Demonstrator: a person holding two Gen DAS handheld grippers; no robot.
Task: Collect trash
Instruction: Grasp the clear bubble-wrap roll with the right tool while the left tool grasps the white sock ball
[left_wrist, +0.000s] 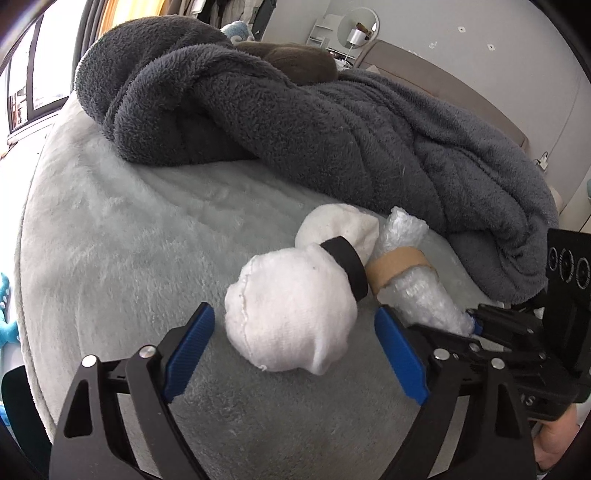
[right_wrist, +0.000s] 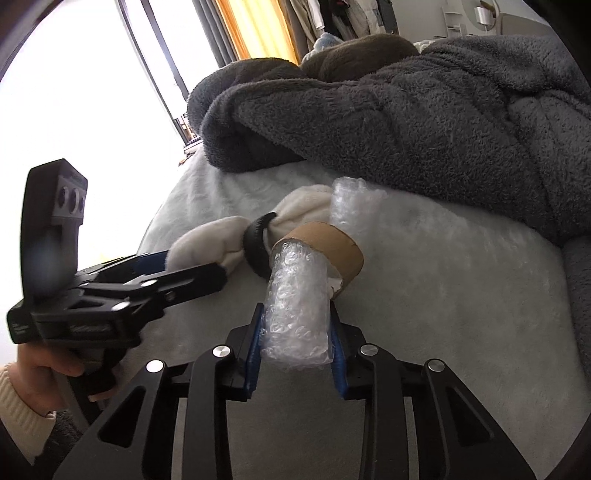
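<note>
Bubble-wrap roll (right_wrist: 295, 317), ringed by a cardboard band (right_wrist: 332, 251), lies on the bed (right_wrist: 443, 295) clamped between the right gripper (right_wrist: 297, 328) fingers, while the left gripper (left_wrist: 295, 328) fingers straddle, unclosed, the adjacent white cloth bundle (left_wrist: 291, 321); next, presumably, close and lift both.

On the pale bed cover (left_wrist: 110, 229) I count one white cloth bundle (left_wrist: 291, 328) cinched by one black band (left_wrist: 347, 266), one bubble-wrap roll (right_wrist: 295, 314) ringed by one cardboard band (right_wrist: 332, 247), one grey blanket (left_wrist: 295, 122), and two grippers.
</note>
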